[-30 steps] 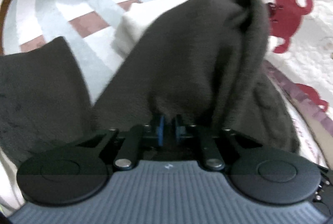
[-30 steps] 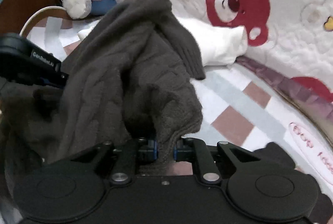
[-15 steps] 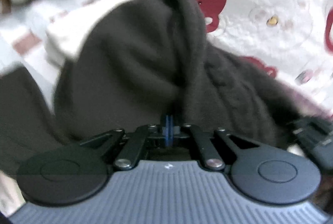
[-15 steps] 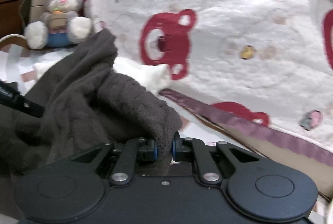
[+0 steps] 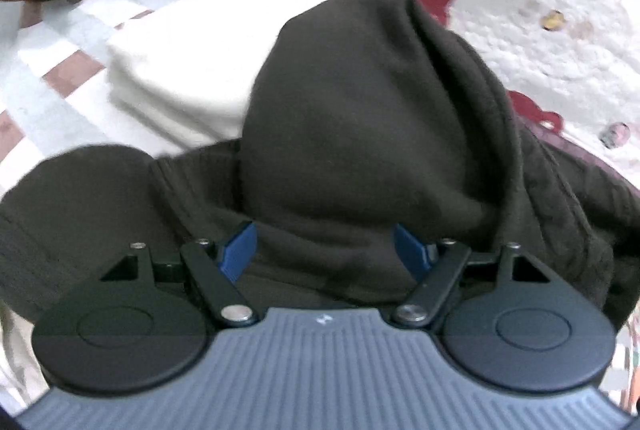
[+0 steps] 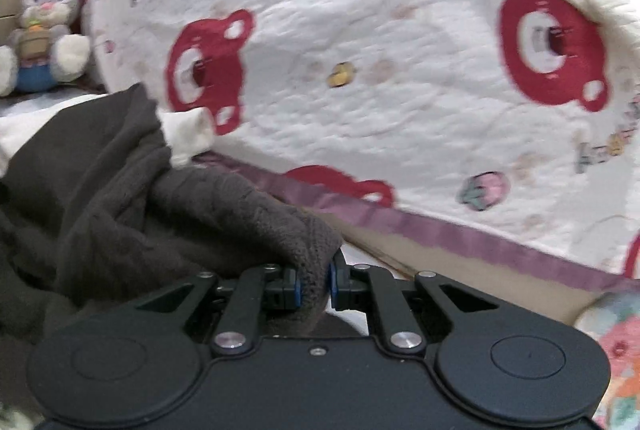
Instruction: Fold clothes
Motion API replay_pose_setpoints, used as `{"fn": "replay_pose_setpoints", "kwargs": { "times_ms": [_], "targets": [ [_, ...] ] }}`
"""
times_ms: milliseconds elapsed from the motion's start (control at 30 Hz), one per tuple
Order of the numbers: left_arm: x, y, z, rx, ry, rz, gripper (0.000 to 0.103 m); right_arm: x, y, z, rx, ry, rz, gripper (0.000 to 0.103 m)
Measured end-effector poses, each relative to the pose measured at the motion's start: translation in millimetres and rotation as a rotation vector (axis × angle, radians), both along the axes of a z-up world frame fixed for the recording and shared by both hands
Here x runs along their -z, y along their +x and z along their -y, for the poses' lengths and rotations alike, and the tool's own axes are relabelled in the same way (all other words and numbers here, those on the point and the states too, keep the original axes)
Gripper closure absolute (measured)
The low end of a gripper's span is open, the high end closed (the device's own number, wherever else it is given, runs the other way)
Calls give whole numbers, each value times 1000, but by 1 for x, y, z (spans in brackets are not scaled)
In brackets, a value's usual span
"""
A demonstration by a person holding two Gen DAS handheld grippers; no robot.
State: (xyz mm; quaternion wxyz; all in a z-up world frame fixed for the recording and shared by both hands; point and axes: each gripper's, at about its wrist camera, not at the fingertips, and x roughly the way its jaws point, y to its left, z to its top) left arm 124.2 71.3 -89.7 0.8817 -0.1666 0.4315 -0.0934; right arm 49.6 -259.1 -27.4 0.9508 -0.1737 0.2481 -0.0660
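Observation:
A dark grey knit sweater (image 5: 360, 118) lies bunched on the bed and fills the middle of the left wrist view. My left gripper (image 5: 326, 250) is open, its blue pads wide apart, with a fold of the sweater lying loose between them. In the right wrist view the sweater (image 6: 120, 198) is heaped at the left. My right gripper (image 6: 315, 286) is shut on a thick edge of the sweater.
A folded white garment (image 5: 188, 62) lies just beyond the sweater on the checked bedsheet (image 5: 48, 70). A white quilt with red bears (image 6: 380, 70) rises behind and to the right. A plush rabbit (image 6: 40, 30) sits at the far left by the headboard.
My left gripper has opened and let go of the sweater. Both grippers swung right and lower, and the raised sweater has come down onto the bed. My right gripper stays shut on it.

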Motion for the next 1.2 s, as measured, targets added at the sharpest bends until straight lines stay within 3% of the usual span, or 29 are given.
{"fn": "replay_pose_setpoints", "kwargs": {
  "times_ms": [100, 233, 333, 467, 500, 533, 667, 767, 867, 933, 1033, 1133, 1200],
  "targets": [
    [1, -2, 14, 96, -41, -9, 30, -6, -1, 16, 44, -20, 0, 91],
    [9, -5, 33, 195, -151, -75, 31, -14, -11, 41, 117, 11, -7, 91],
    [2, -16, 53, 262, -77, -37, 31, -18, -19, 61, 172, 47, -22, 91],
    [2, -25, 66, 301, -59, -38, 31, -24, -43, 102, 302, 107, -86, 89],
    [2, -26, 69, 307, -51, -42, 31, -23, -48, 117, 346, 139, -109, 82],
    [3, -29, 73, 318, -41, -46, 31, -17, -48, 135, 398, 179, -150, 66],
    [7, -26, 100, 350, -8, -83, 31, 11, -53, 187, 529, 331, -259, 64],
    [-2, -18, 140, 393, 18, -118, 31, 13, -65, 198, 562, 371, -249, 60],
    [-21, -15, 180, 477, 24, -67, 30, 9, -70, 201, 510, 452, -222, 60],
    [-30, -16, 199, 512, 10, -29, 31, 8, -73, 183, 401, 417, -222, 60],
    [-18, -29, 205, 535, -16, -15, 31, 17, -85, 144, 166, 374, -251, 60],
    [5, -43, 205, 563, 16, -23, 31, 34, -100, 113, -39, 437, -327, 60],
    [14, -46, 206, 582, 32, -41, 31, 47, -107, 95, -116, 450, -381, 59]
  ]
}}
